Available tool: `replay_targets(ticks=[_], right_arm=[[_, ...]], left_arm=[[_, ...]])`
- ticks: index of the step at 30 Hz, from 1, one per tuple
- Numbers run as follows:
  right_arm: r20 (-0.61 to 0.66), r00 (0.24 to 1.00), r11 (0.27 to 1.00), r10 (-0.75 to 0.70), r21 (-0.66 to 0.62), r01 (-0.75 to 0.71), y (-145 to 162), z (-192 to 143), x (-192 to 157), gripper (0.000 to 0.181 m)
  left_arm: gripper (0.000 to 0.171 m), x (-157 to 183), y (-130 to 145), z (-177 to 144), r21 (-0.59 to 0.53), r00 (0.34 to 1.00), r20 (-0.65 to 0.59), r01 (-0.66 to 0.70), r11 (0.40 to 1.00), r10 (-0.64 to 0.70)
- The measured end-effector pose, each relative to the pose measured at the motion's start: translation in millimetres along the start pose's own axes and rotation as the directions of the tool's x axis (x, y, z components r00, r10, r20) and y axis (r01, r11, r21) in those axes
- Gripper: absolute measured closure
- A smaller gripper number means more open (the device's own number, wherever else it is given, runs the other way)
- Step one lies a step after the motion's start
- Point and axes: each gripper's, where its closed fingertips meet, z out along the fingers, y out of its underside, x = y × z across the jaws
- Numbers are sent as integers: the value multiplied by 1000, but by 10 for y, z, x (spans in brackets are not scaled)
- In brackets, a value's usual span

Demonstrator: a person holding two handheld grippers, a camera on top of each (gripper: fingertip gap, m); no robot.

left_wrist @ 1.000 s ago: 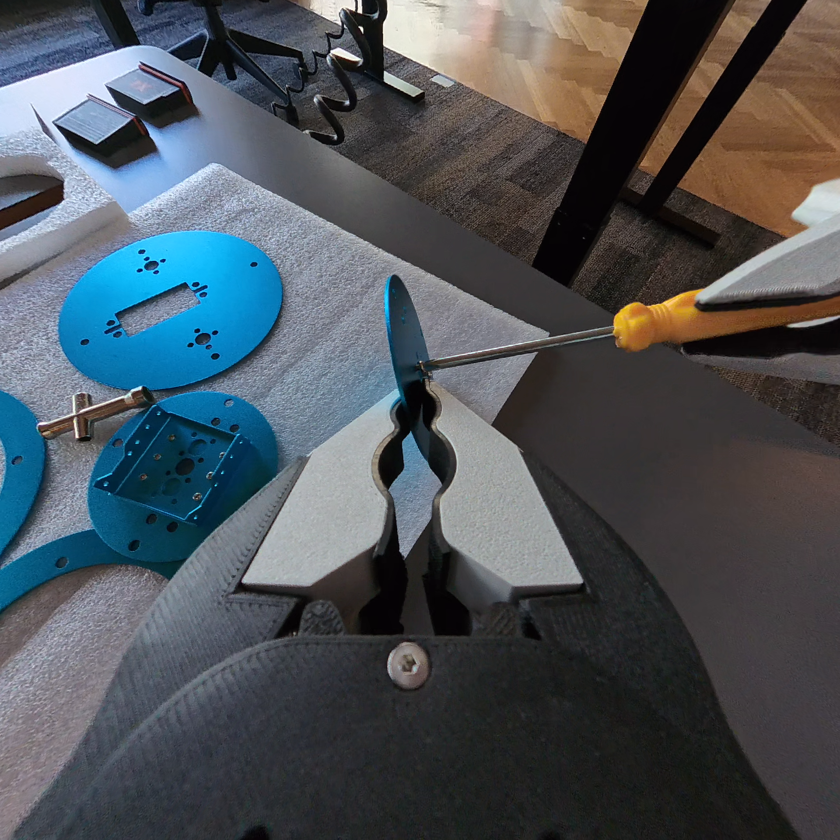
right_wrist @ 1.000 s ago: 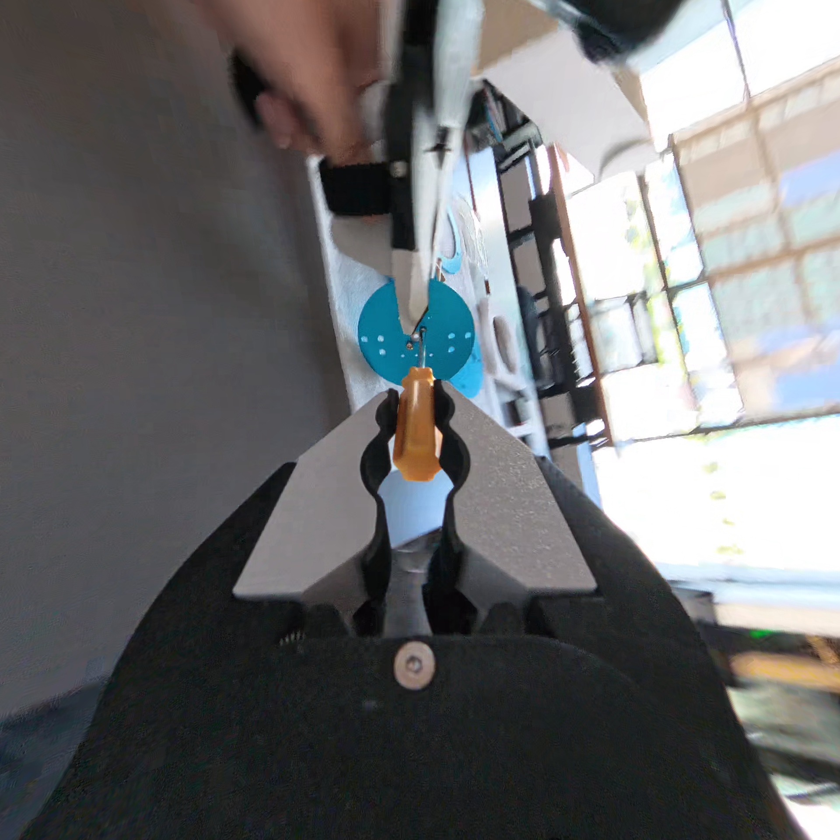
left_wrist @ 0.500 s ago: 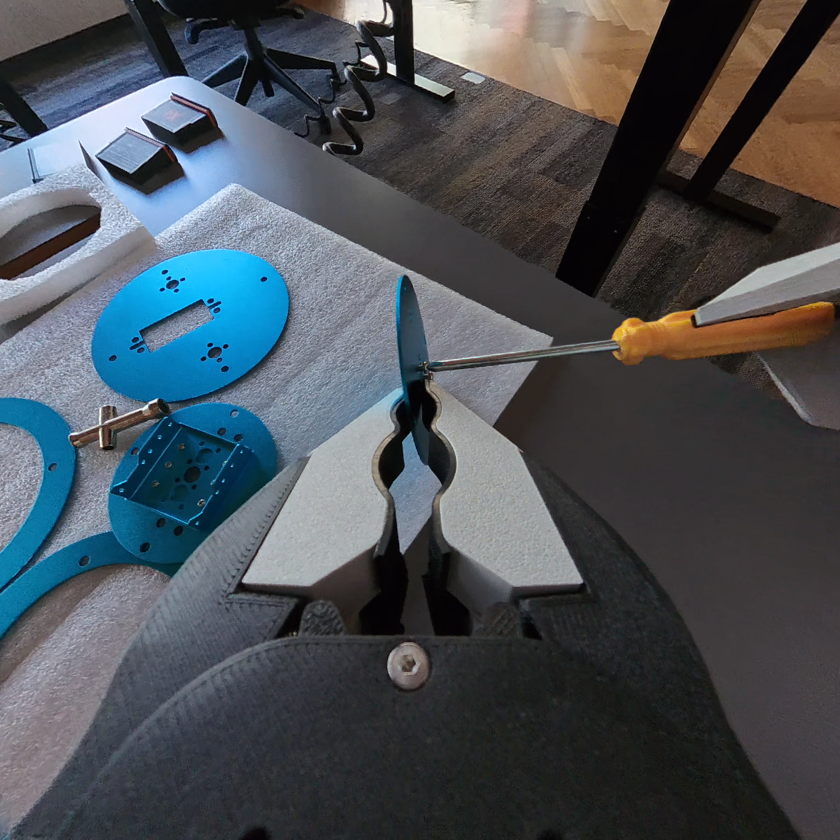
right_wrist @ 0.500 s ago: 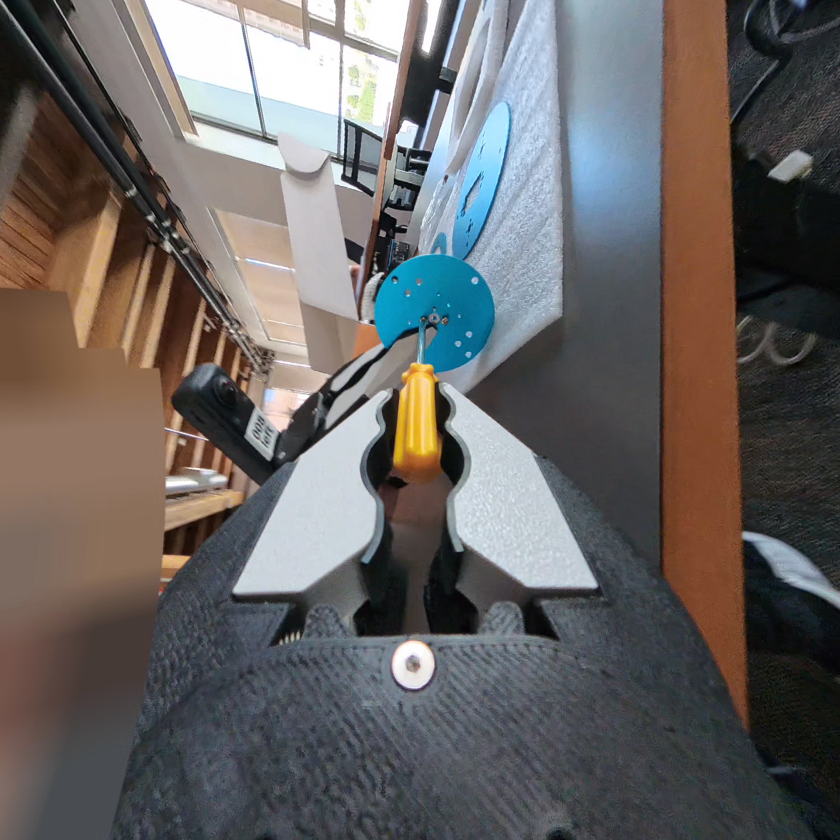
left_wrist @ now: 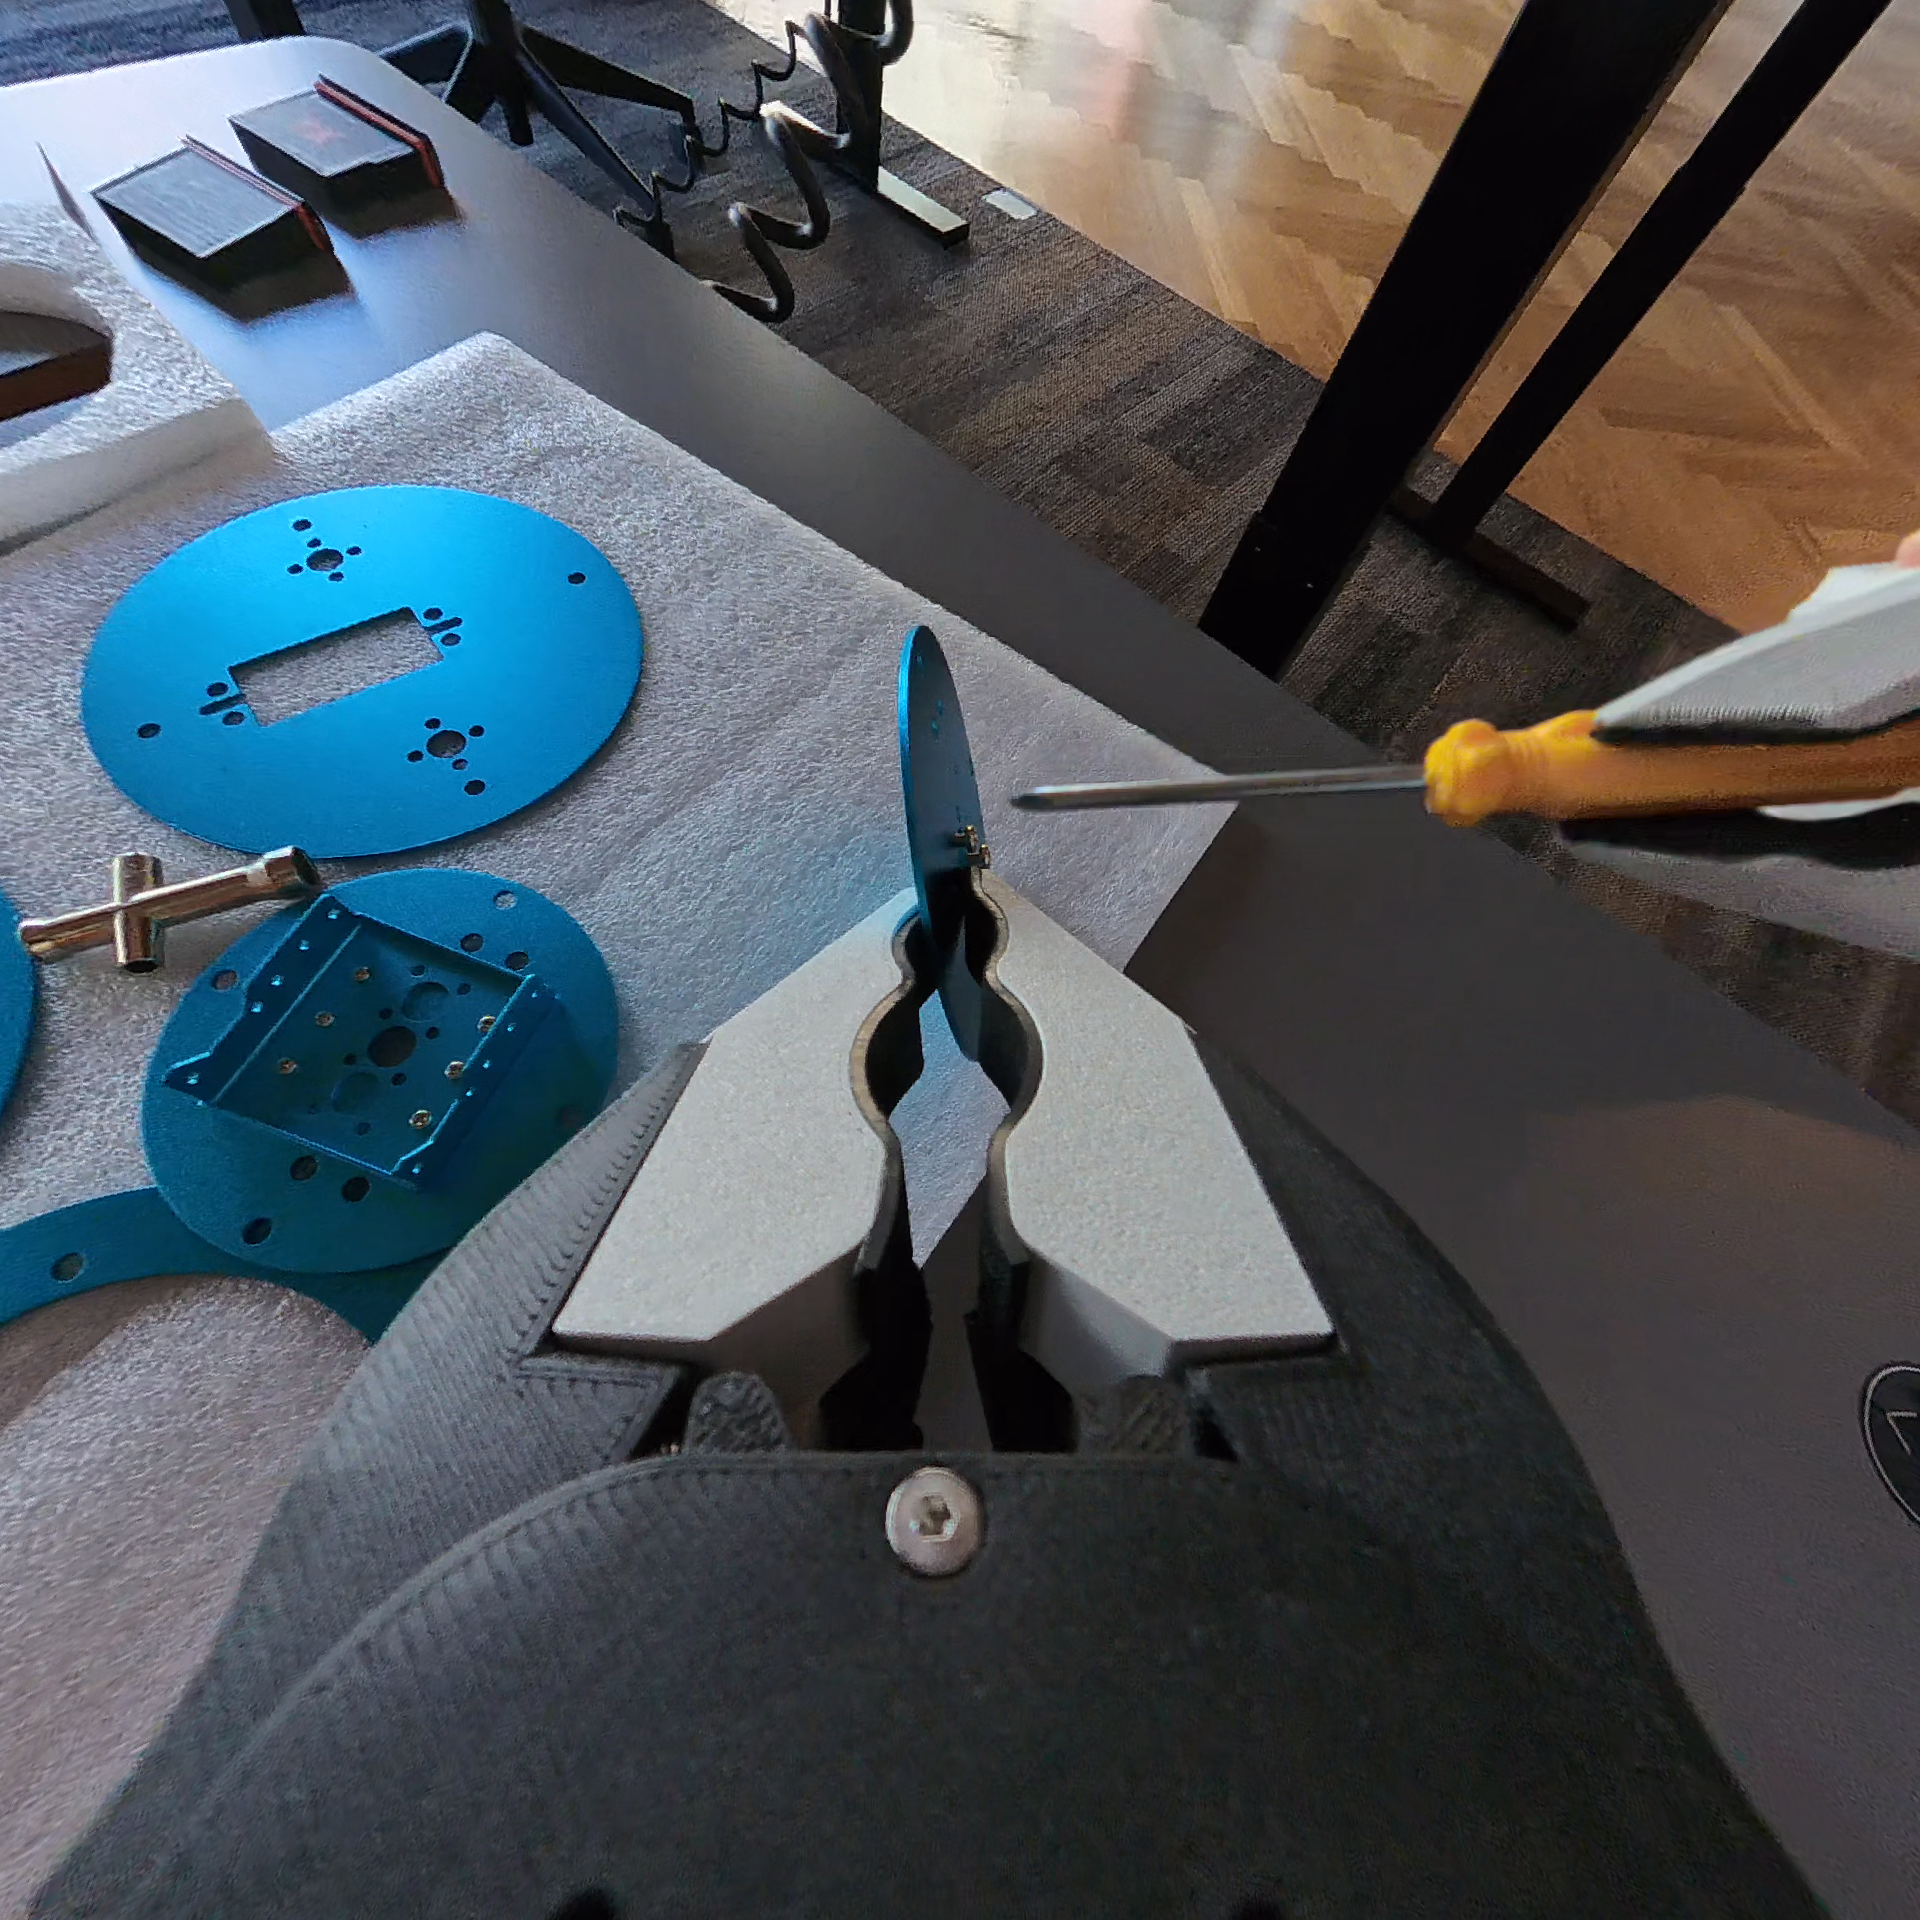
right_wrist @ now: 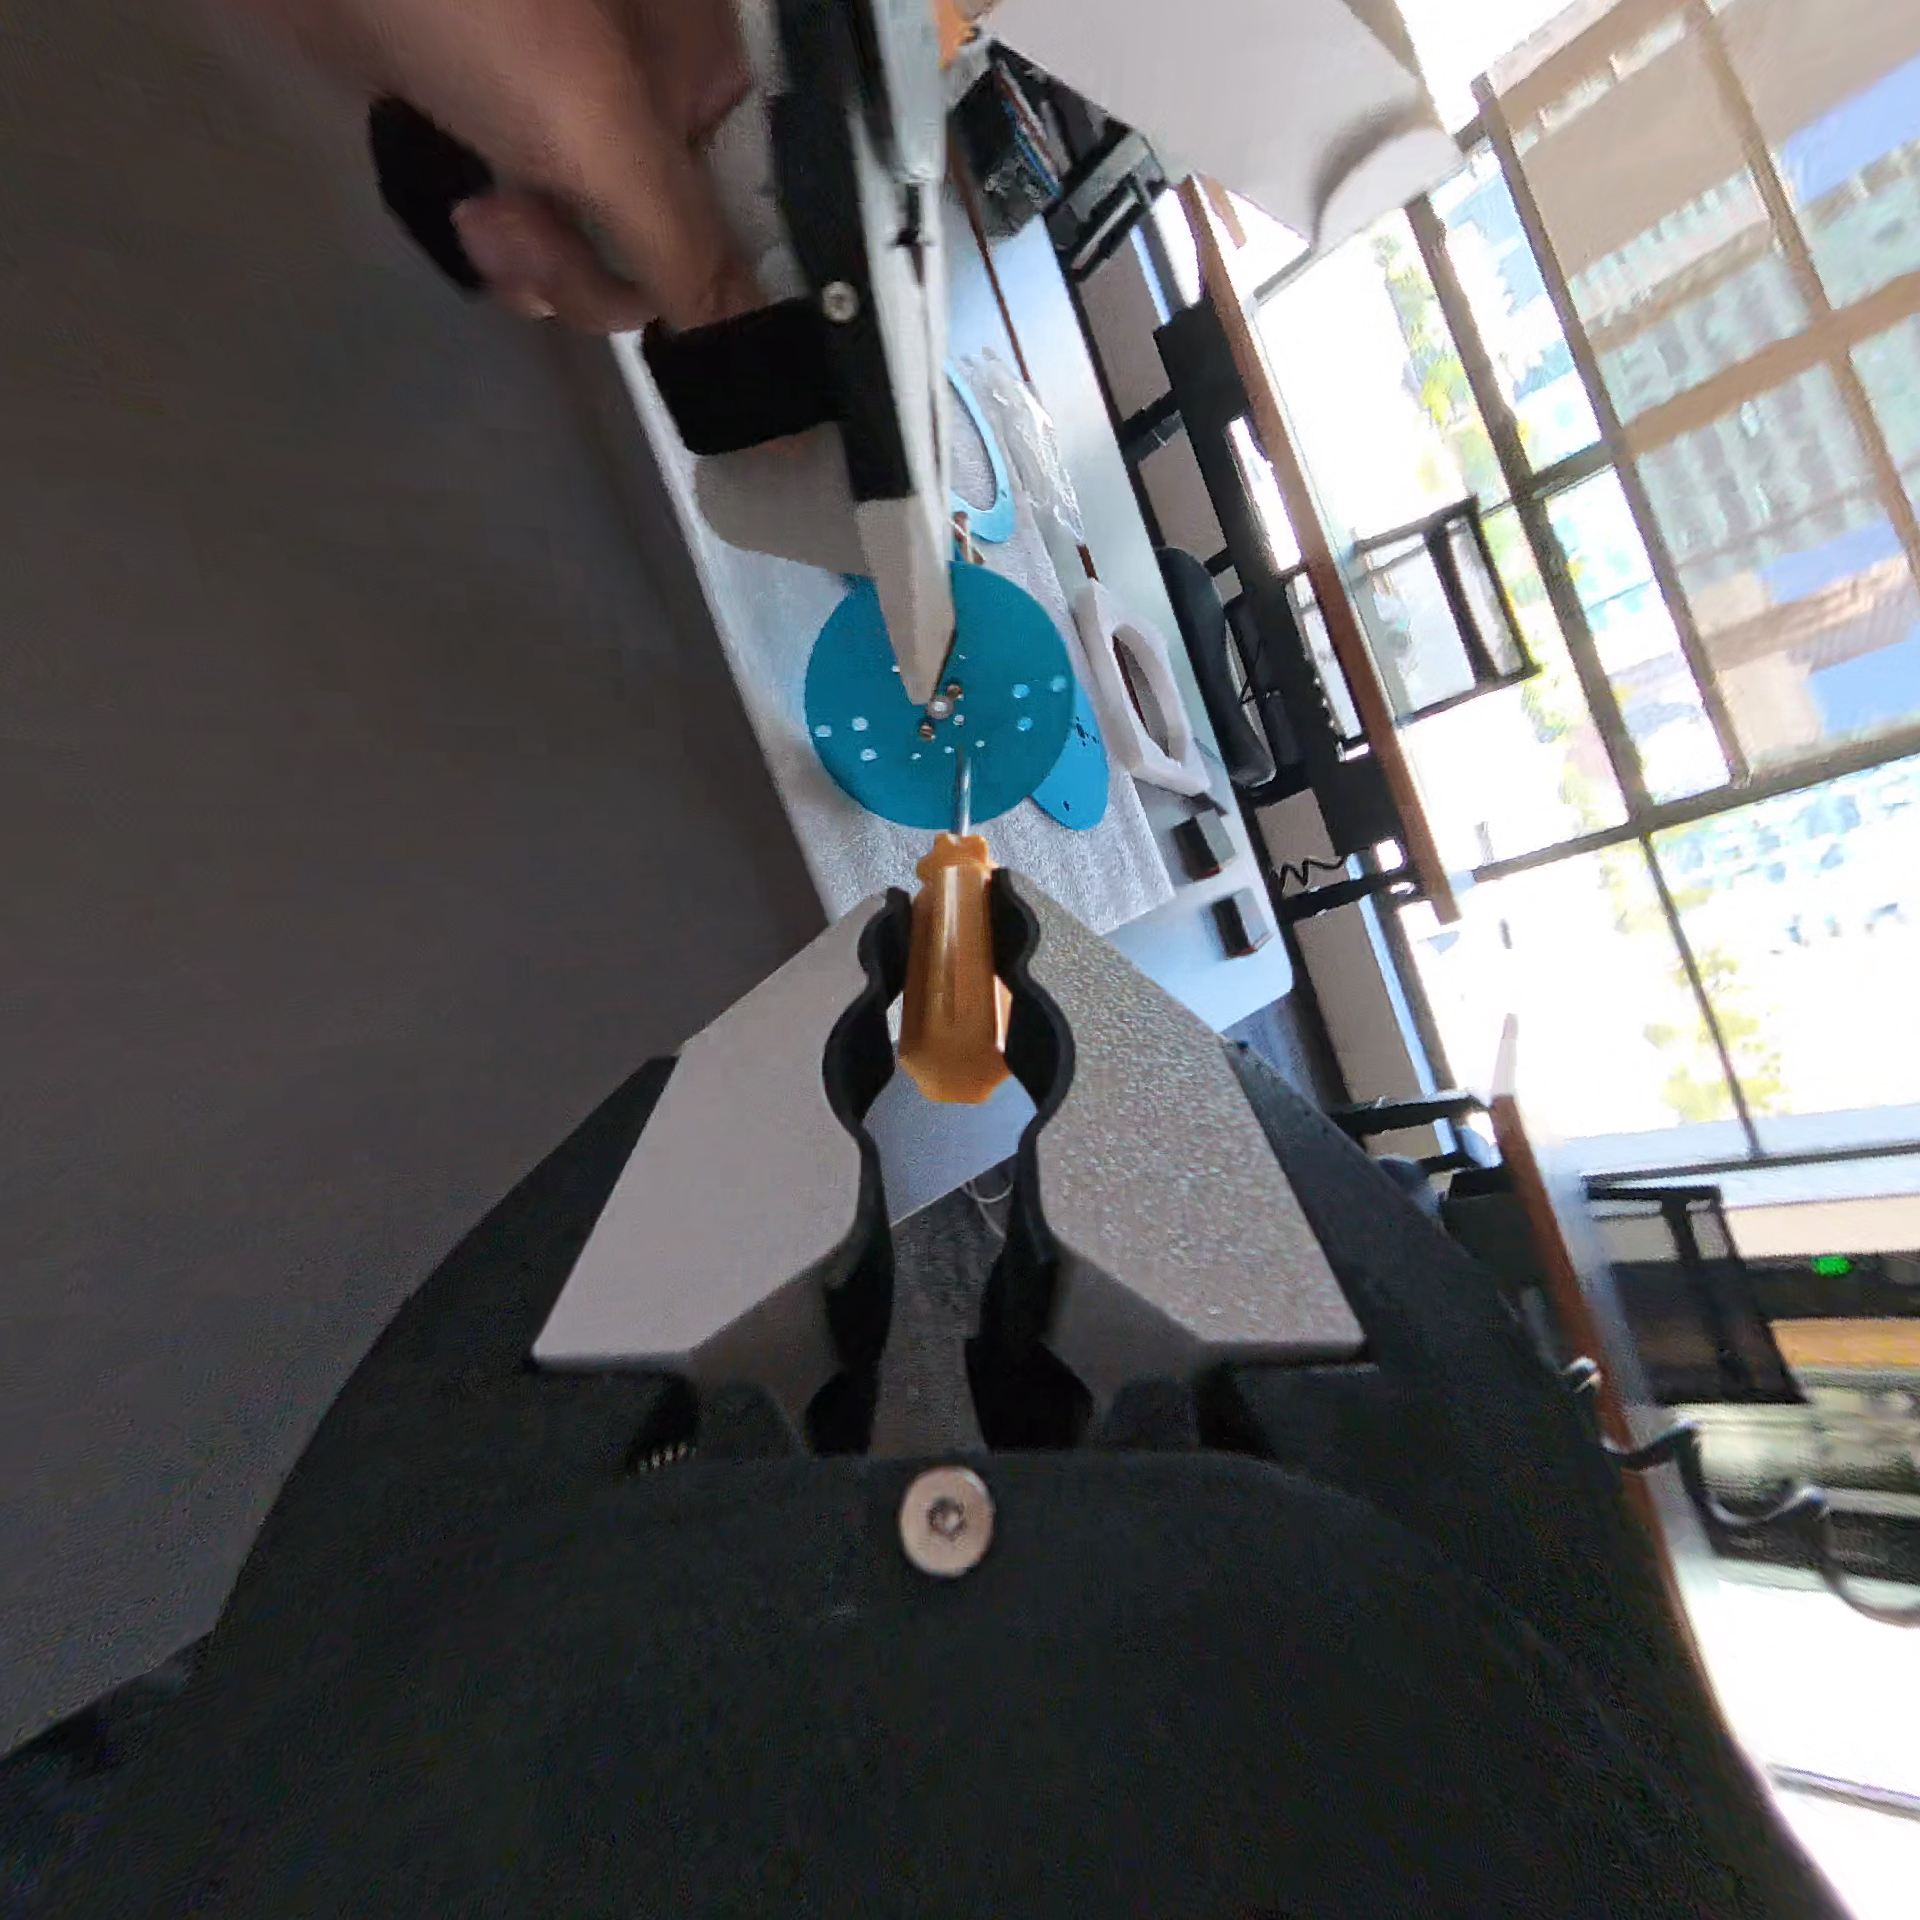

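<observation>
My left gripper [left_wrist: 951,914] is shut on the lower edge of a small blue disc [left_wrist: 940,769] and holds it upright, edge-on to the camera, above a white foam sheet [left_wrist: 748,644]. A small screw [left_wrist: 971,842] sticks out of the disc's right face just above the fingertips. My right gripper [right_wrist: 951,904] is shut on the orange handle of a screwdriver [right_wrist: 951,987]. In the left wrist view the screwdriver [left_wrist: 1226,788] comes in from the right. Its tip hangs just short of the disc, slightly above the screw. In the right wrist view the disc [right_wrist: 997,769] faces me.
On the foam lie a large blue disc with a rectangular cut-out [left_wrist: 364,665], a blue disc carrying a bracket [left_wrist: 374,1060], a metal cross wrench [left_wrist: 166,914] and blue ring pieces [left_wrist: 62,1257]. Two black boxes [left_wrist: 218,218] sit on the dark table [left_wrist: 1455,1143]. Black table legs [left_wrist: 1403,364] stand beyond the table's edge. My right fingertips sit around 10 cm from my left ones.
The screwdriver tip was on the disc's screw; it has now drawn back a little to the right and sits slightly higher. The right gripper has also rolled about its axis.
</observation>
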Motion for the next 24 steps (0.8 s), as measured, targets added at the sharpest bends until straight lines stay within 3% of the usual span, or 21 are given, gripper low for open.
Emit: replay_targets(ticks=[5,24], right_arm=[[-19,991,991,-136,19,136,-72,9,-29,167],[1,984,984,-176,31,176,-85,36,-8,166]], left_arm=[[169,-5,0,0,1,1000,-7,8,1000,-8],[169,-2,-4,3,4,1000,-6,-6,1000,6]])
